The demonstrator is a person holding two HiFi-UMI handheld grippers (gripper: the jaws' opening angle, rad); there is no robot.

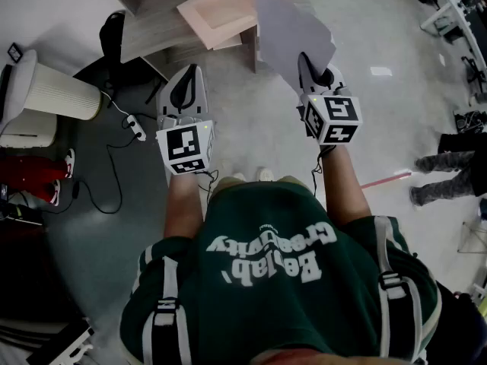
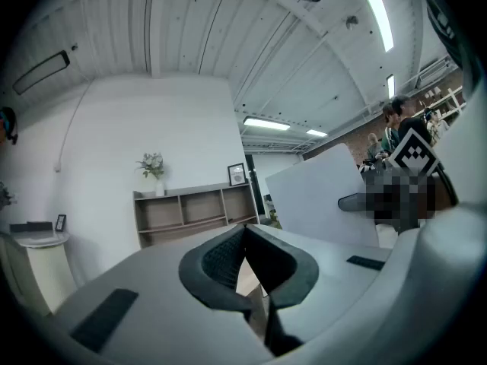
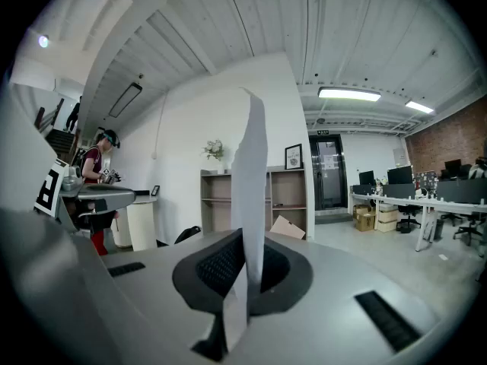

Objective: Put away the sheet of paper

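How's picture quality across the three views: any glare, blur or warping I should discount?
Head view: dim but sharp, one small glare spot on the floor, edges bent. Left gripper view: heavy fisheye, black corners, ceiling lights blown out, near jaws soft. Right gripper view: same fisheye; the paper shows edge-on in the right gripper, slightly blurred up close.

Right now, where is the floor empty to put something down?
The pale floor right of the sheet of paper is bare, up to the desks. Left is crowded: cables, a white ribbed pedestal, a wooden shelf.
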